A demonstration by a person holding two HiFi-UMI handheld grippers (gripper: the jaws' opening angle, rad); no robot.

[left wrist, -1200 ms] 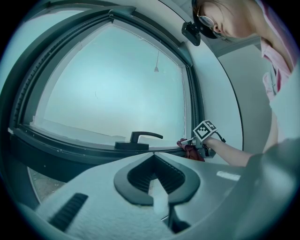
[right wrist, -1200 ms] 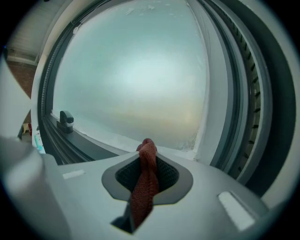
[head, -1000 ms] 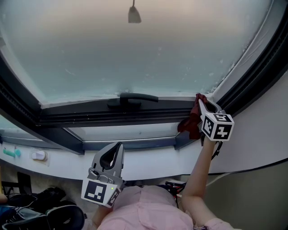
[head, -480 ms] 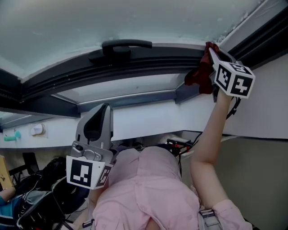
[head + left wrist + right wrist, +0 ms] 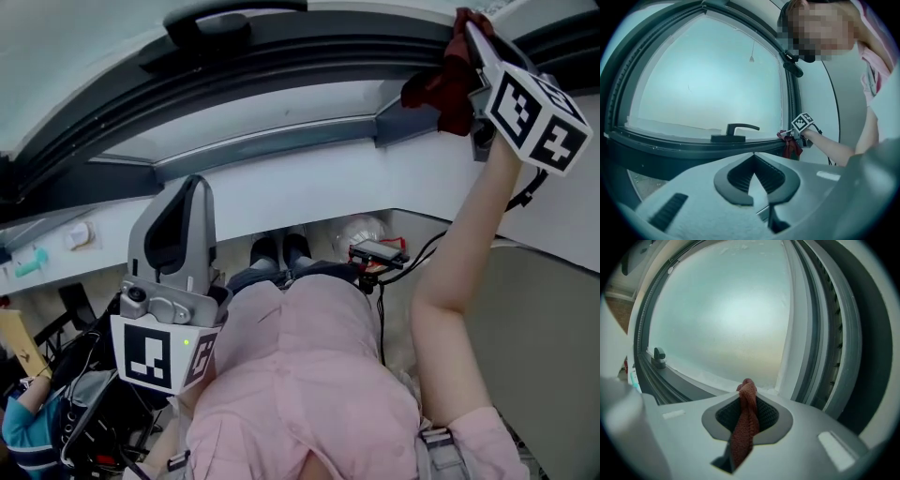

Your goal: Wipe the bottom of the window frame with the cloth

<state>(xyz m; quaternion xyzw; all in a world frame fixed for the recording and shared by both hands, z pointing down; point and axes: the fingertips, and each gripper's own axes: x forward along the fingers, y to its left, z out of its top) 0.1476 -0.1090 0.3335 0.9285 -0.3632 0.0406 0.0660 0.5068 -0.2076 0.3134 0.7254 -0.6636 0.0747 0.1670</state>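
**Head view, then each gripper view: red cloth at the frame's right corner**

Head view: with the arm raised, the right gripper (image 5: pixel 469 28) holds a dark red woven cloth (image 5: pixel 439 89) at the right end of the dark grey window frame (image 5: pixel 281 56), on its bottom rail. The left gripper (image 5: pixel 190 192) hangs low beside the person's pink shirt (image 5: pixel 309 375), well apart from the frame.

Left gripper view: its jaws are closed together with nothing between them. A black lever handle (image 5: pixel 736 131) sits on the rail beyond.

Right gripper view: its jaws are clamped on the cloth, whose tip pokes out towards the frosted pane (image 5: pixel 722 310).
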